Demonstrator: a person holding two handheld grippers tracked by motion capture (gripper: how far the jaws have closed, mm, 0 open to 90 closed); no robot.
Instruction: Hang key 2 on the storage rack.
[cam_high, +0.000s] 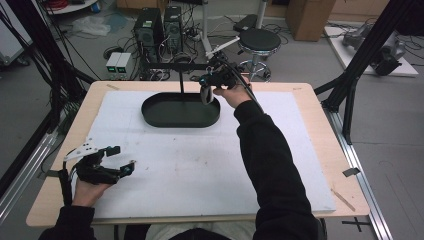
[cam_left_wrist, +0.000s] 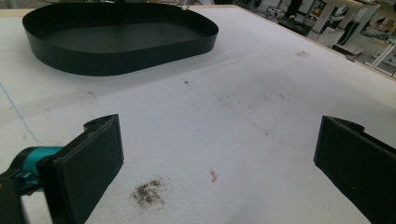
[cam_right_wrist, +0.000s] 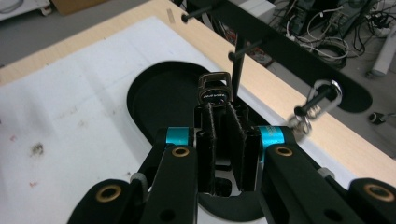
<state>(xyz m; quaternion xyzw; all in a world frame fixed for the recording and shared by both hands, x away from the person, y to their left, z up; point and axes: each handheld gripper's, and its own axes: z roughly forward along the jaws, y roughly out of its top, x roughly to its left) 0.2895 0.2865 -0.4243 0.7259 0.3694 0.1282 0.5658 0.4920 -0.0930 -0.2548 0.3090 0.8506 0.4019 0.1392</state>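
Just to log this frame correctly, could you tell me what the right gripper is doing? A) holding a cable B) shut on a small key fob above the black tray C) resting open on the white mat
B: the right gripper has its jaws closed on the key fob, over the black tray.

Key fob (cam_right_wrist: 214, 93) body hidden between jaws

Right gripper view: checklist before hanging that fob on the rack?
1. Right gripper shut on dark key fob with metal loop: ok.
2. Fob's loop stands above the jaws, uncovered: ok.
3. Middle black peg bare: ok.
4. Loop lined up with that peg: cannot tell.
5. End peg free: not ok, silver metal clip hangs there.
6. Left gripper open, apart from black oval tray: ok.
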